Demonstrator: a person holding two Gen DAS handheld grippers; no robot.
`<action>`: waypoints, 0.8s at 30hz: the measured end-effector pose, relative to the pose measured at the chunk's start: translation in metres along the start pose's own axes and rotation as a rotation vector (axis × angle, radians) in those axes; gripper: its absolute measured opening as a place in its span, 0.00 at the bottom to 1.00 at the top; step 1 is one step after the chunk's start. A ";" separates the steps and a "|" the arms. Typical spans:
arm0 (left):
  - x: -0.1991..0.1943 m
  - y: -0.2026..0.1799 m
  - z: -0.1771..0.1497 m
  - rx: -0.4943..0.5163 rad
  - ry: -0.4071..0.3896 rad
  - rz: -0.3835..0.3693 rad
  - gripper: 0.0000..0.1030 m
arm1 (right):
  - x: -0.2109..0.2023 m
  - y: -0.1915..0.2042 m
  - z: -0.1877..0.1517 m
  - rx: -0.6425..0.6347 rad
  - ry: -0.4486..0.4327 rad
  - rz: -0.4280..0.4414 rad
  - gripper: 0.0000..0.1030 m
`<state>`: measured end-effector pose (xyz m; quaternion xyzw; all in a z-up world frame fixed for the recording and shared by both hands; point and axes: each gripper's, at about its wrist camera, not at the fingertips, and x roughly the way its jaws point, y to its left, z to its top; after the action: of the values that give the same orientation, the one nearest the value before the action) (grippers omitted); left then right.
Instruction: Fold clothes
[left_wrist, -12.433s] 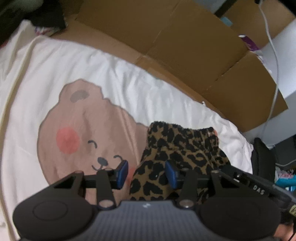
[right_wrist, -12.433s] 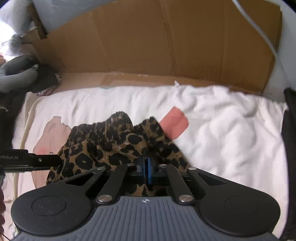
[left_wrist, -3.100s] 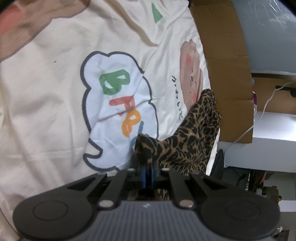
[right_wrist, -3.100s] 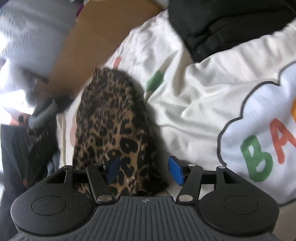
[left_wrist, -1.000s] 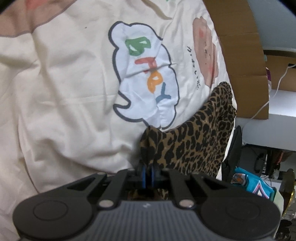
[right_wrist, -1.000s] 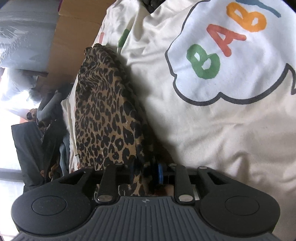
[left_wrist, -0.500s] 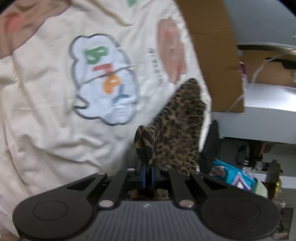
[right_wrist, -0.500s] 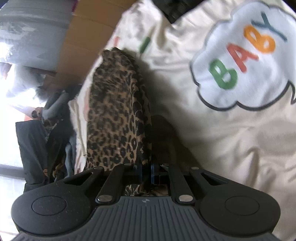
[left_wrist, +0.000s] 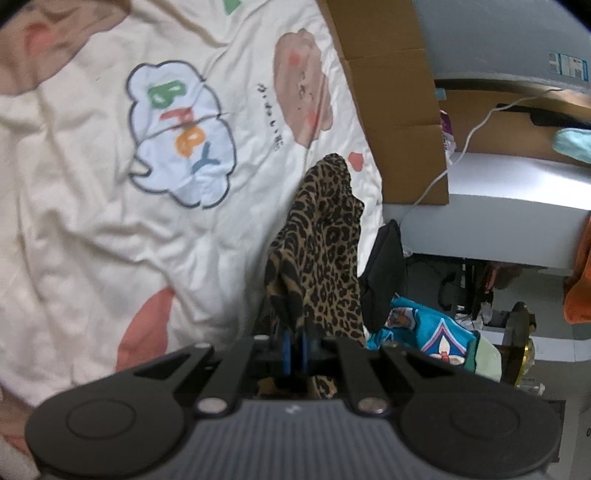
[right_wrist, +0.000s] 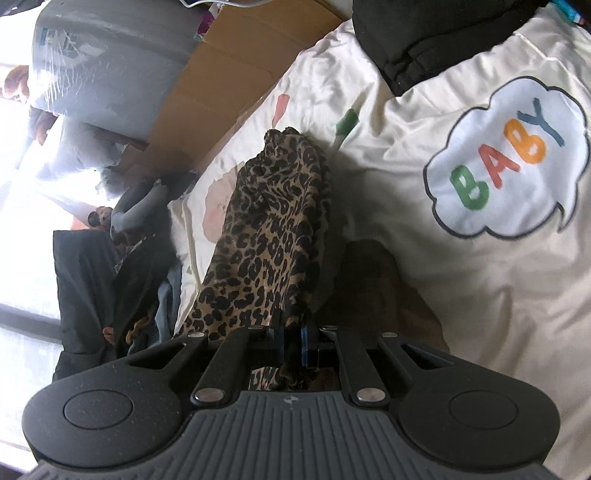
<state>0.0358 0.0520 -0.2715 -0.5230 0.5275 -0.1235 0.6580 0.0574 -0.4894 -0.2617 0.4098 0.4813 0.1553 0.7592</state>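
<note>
A leopard-print garment (left_wrist: 325, 243) hangs stretched between both grippers above a cream bedsheet (left_wrist: 92, 206) with a "BABY" cloud print. My left gripper (left_wrist: 294, 350) is shut on one near corner of the garment. My right gripper (right_wrist: 292, 345) is shut on another corner of the same garment (right_wrist: 269, 236), whose far end rests on the sheet (right_wrist: 480, 295) near the cardboard. The cloth casts a shadow on the sheet below.
Brown cardboard (left_wrist: 391, 92) lines the bed's far edge. A black bag (left_wrist: 384, 266) and a teal patterned cloth (left_wrist: 428, 328) sit beyond the bed. A dark clothes pile (right_wrist: 110, 280) and a black garment (right_wrist: 424, 40) lie at the bed's edges.
Both grippers have lifted the leopard garment's near end off the sheet. The right gripper, open three seconds ago, has closed on the cloth.
</note>
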 end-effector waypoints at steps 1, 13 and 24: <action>0.000 0.003 -0.003 -0.005 0.004 0.003 0.06 | -0.003 -0.001 -0.004 0.003 0.003 0.001 0.06; -0.002 0.018 -0.002 -0.060 -0.011 -0.023 0.06 | -0.017 -0.015 -0.017 0.062 -0.057 0.053 0.06; 0.009 0.012 0.042 -0.094 -0.073 -0.050 0.06 | -0.005 -0.014 0.014 0.078 -0.111 0.088 0.06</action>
<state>0.0692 0.0739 -0.2907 -0.5706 0.4952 -0.0960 0.6481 0.0650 -0.5082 -0.2667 0.4677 0.4255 0.1467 0.7607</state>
